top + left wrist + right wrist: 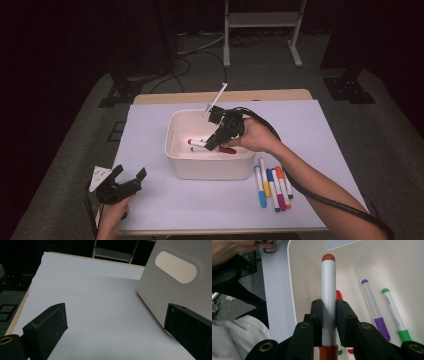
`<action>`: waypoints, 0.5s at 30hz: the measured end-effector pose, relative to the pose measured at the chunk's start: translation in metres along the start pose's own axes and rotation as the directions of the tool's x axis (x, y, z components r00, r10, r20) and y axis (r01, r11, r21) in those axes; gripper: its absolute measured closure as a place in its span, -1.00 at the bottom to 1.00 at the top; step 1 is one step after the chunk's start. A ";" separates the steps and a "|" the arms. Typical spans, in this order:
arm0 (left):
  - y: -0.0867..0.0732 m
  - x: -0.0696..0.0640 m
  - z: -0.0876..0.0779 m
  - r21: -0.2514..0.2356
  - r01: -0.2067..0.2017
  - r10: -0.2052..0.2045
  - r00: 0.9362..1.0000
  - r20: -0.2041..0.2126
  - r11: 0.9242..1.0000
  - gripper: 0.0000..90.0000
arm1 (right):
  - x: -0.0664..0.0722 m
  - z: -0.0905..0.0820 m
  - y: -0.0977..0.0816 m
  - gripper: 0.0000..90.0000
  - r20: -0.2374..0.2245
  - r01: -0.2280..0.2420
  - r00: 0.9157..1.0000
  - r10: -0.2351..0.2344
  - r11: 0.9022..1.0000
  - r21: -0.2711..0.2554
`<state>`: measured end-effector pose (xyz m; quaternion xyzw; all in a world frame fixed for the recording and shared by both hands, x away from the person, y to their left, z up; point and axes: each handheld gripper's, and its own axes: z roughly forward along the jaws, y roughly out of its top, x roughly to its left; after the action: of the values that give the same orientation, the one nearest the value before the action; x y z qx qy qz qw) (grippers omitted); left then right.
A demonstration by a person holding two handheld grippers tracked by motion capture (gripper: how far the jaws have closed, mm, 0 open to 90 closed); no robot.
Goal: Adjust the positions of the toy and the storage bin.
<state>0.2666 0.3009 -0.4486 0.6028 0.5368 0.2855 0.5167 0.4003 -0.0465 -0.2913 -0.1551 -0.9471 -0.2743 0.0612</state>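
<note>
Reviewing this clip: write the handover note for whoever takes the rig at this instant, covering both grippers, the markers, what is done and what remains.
Right gripper: shut on a red-capped marker, held over the white bin.
Left gripper: open, holding nothing, near the table's front left corner beside the bin.
In the bin: a purple marker, a green marker, and another red one partly hidden.
Left on the table right of the bin: a row of five markers.
Likely next: release this marker into the bin, then fetch the row.

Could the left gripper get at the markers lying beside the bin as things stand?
Probably not directly. The left gripper sits open at the table's near left, and the white bin stands between it and the loose markers on the bin's far side. It would have to go around.
</note>
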 end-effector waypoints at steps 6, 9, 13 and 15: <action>0.000 0.000 0.000 0.002 -0.002 0.002 1.000 0.001 1.000 -0.93 | -0.004 0.010 -0.001 0.68 -0.002 -0.006 1.000 0.006 1.000 0.023; 0.000 0.000 0.000 0.001 -0.002 0.002 1.000 0.001 1.000 -0.93 | -0.006 0.015 -0.002 0.68 -0.004 -0.012 1.000 0.012 0.999 0.038; 0.000 0.000 0.000 0.001 -0.002 0.002 1.000 0.001 1.000 -0.93 | -0.008 0.023 -0.003 0.68 -0.002 -0.013 1.000 0.013 0.998 0.060; 0.000 0.000 0.000 0.003 -0.002 0.002 1.000 0.002 1.000 -0.93 | -0.009 0.026 -0.003 0.68 -0.005 -0.009 1.000 0.009 0.998 0.066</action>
<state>0.2665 0.3011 -0.4487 0.6043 0.5363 0.2846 0.5160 0.4075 -0.0374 -0.3162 -0.1568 -0.9547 -0.2430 0.0698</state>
